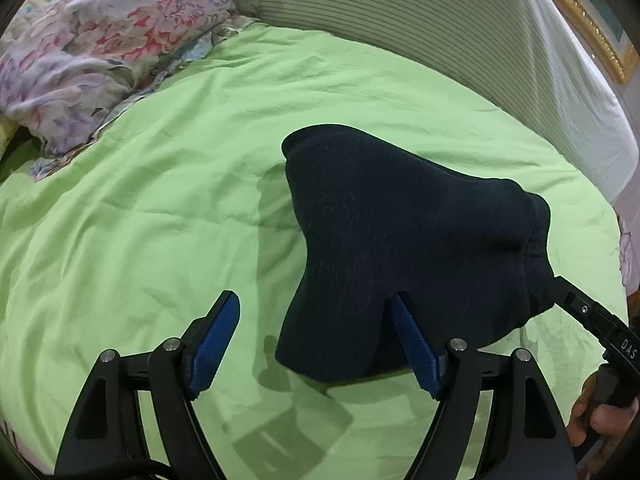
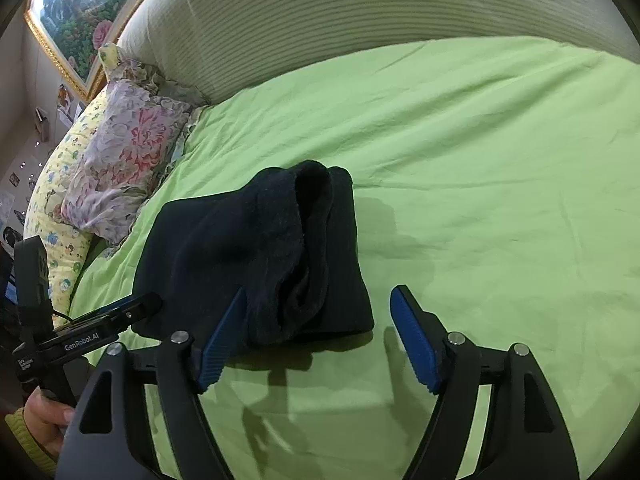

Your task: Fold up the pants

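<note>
On the left of the left wrist view, a floral pillow (image 1: 100, 40) lies at the head of the bed, on the wrinkled green sheet (image 1: 140, 220). Further right, the left tool (image 1: 316, 316) stands with its blue-padded fingers apart; the left pad hangs over bare sheet, while the right pad touches the near edge of the pants (image 1: 400, 248). The pants lie as a dark, folded bundle on the sheet, in the middle of the bed. Behind them runs the ribbed headboard (image 1: 400, 20). At the far right, the right tool (image 1: 560, 296) reaches into the bundle's right edge, its tips hidden by cloth, with the person's hand (image 1: 596, 420) on its handle.

In the right wrist view, a gold-framed painting (image 2: 80, 4) hangs at upper left above a yellow pillow (image 2: 60, 200) and the floral pillow (image 2: 120, 168). The left tool (image 2: 140, 308) touches the bundle's left edge. The pants (image 2: 224, 248) show a fleecy inner fold. The right tool (image 2: 320, 296) is spread wide, its left pad against the pants and its right pad over the green sheet (image 2: 500, 200).
</note>
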{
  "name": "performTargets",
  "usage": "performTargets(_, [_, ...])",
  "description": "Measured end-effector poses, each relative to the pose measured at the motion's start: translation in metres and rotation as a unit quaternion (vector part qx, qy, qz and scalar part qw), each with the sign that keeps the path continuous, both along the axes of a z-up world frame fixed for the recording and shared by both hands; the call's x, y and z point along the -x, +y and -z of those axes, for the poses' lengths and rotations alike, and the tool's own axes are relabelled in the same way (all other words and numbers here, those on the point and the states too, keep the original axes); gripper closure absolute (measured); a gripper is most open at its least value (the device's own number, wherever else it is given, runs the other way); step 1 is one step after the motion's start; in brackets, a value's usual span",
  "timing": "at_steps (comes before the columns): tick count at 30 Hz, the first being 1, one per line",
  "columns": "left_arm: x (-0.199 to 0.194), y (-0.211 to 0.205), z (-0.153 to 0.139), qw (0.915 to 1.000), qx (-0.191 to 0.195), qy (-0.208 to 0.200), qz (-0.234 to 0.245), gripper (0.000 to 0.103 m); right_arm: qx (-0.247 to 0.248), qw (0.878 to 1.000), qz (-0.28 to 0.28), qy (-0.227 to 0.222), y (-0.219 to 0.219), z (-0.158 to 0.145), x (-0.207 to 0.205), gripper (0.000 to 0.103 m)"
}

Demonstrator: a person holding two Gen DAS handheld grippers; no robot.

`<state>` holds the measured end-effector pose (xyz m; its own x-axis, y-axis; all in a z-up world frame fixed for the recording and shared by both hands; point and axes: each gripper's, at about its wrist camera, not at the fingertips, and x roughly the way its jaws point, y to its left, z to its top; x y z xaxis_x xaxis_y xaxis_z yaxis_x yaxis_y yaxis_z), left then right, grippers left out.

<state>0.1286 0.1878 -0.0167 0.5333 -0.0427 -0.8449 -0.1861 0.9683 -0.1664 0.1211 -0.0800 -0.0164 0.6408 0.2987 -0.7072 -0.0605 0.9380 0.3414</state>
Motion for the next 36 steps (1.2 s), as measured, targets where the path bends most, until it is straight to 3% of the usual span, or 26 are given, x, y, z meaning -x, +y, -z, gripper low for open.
performTargets(12, [0.028, -0.007, -0.009, 0.9986, -0.011, -0.052, -0.006, 0.023, 0.064, 0.994, -0.016, -0.086, 0.021, -0.013, 0.031, 0.016])
performTargets(19, [0.039, -0.004, -0.009, 0.9981, -0.008, -0.058, -0.021, 0.020, 0.135, 0.979, -0.062, -0.136, 0.052, -0.014, 0.048, 0.013])
performTargets(30, [0.051, -0.013, -0.010, 0.9963, -0.013, -0.084, -0.013, 0.019, 0.134, 0.979, -0.062, -0.141, 0.057, -0.001, 0.048, 0.012])
performTargets(36, [0.054, -0.020, -0.008, 0.9948, -0.041, -0.092, -0.011, 0.019, 0.153, 0.973, -0.064, -0.158, 0.061, 0.002, 0.051, 0.012])
